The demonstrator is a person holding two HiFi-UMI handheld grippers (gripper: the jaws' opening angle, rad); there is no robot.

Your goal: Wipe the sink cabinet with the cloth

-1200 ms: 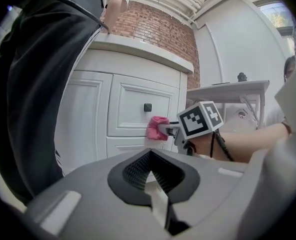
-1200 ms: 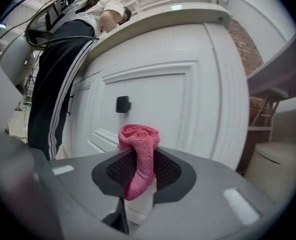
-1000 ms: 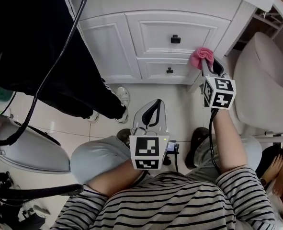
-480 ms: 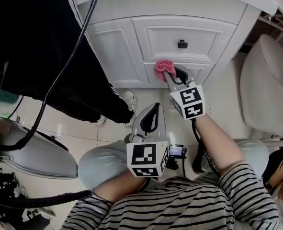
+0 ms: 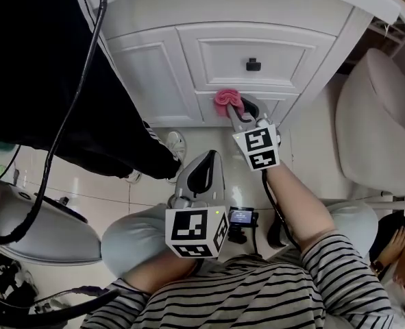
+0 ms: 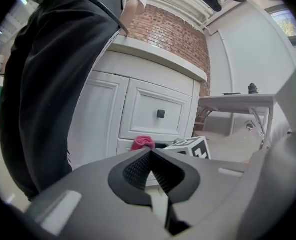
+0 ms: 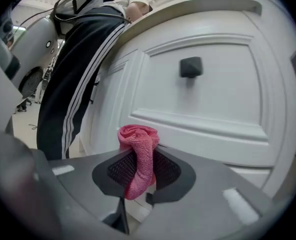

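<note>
The white sink cabinet (image 5: pixel 161 67) fills the top of the head view, with a drawer front and its black knob (image 5: pixel 253 64). My right gripper (image 5: pixel 231 107) is shut on a pink cloth (image 5: pixel 225 100), which presses against the cabinet face just below that drawer. In the right gripper view the pink cloth (image 7: pixel 139 156) bunches up between the jaws, under the black knob (image 7: pixel 191 66). My left gripper (image 5: pixel 203 166) hangs back over the floor near my knee, shut with nothing in it. It sees the pink cloth (image 6: pixel 142 143) and the cabinet (image 6: pixel 100 119) ahead.
A person in black trousers (image 5: pixel 44 81) stands at the cabinet's left side, one shoe (image 5: pixel 176 144) on the tiled floor. A cable (image 5: pixel 72 125) hangs across them. A white toilet (image 5: pixel 377 122) sits to the right. A grey machine body (image 5: pixel 38 221) lies at lower left.
My right gripper has swept the cloth leftward along the cabinet face, from the right corner post to below the drawer knob. The left gripper stayed low near my knee.
</note>
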